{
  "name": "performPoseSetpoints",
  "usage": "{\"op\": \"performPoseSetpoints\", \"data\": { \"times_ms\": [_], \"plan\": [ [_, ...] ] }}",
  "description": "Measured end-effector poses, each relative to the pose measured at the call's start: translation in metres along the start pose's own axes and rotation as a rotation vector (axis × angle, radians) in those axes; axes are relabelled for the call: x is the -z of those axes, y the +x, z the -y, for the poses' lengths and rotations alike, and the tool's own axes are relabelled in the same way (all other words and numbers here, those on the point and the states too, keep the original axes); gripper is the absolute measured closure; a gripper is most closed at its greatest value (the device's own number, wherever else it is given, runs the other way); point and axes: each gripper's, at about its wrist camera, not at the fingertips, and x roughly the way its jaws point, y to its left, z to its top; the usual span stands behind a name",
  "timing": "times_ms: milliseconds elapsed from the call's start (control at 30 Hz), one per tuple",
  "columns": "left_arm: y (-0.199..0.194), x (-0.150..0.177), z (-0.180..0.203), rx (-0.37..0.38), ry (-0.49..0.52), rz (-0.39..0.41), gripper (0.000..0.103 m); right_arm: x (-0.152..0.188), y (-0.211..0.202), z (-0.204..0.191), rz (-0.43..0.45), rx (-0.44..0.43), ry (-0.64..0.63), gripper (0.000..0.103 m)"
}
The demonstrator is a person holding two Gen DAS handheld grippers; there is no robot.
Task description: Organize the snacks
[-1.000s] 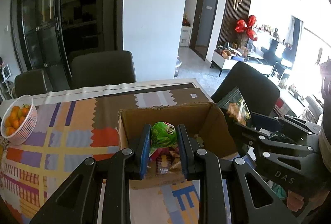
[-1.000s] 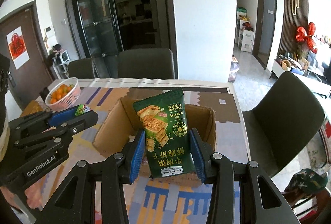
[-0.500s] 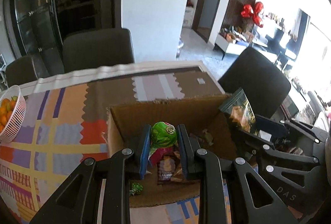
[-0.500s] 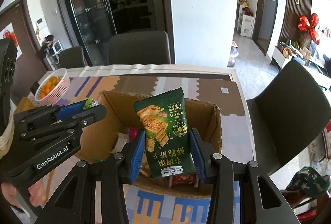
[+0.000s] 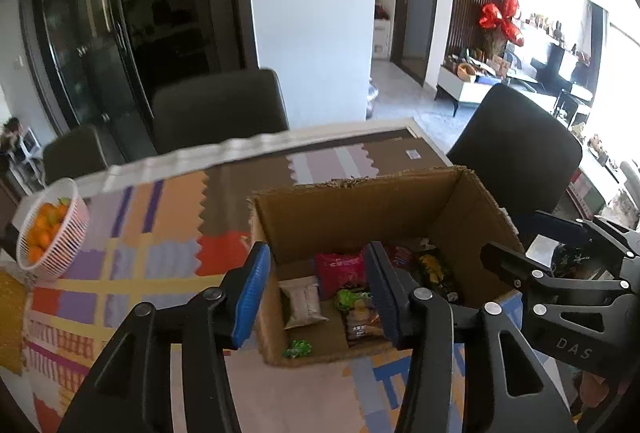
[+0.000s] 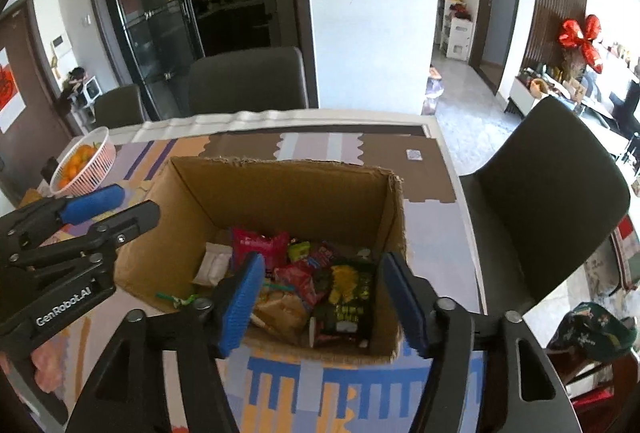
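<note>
Above the open brown cardboard box (image 6: 280, 201), both pairs of fingers stood spread apart and held nothing. The left gripper (image 5: 318, 291) hung over the box's near left corner; the right gripper (image 6: 324, 303) hung over its near right part, so the two were about equally close to the contents. The snacks lay below and just ahead of the fingers on the box floor: a dark green packet with yellow print (image 6: 346, 297) against the right wall with its long axis running toward the box's far wall, a pink-red packet (image 6: 256, 245) nearer the far wall, a pale grey wrapped bar (image 5: 303, 302) toward the left wall. The box walls rose on all four sides, so any reach would likely have to come from overhead. Left of the box, a white ribbed basket of oranges (image 6: 102, 161) stood well apart on the patterned worktop (image 5: 160, 225), which left bare room there for moving.
</note>
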Motion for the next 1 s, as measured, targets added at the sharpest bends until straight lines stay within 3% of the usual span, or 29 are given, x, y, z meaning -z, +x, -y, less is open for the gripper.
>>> {"op": "performPoseSetpoints", "data": {
  "times_ms": [433, 500, 700, 1000],
  "plan": [
    [-0.094, 0.042, 0.012, -0.098, 0.026, 0.184, 0.031, 0.043, -0.094, -0.006, 0.205, 0.042, 0.016, 0.017],
    [-0.109, 0.053, 0.015, -0.098, 0.025, 0.21, 0.022, 0.052, -0.109, -0.006, 0.234, 0.04, 0.018, 0.016],
    [-0.143, 0.085, 0.022, -0.13, 0.026, 0.281, 0.01, 0.08, -0.142, -0.009, 0.3, 0.049, 0.016, 0.013],
    [-0.174, 0.122, 0.035, -0.151, 0.038, 0.329, 0.004, 0.126, -0.18, -0.017, 0.394, 0.074, -0.005, 0.012]
  ]
}}
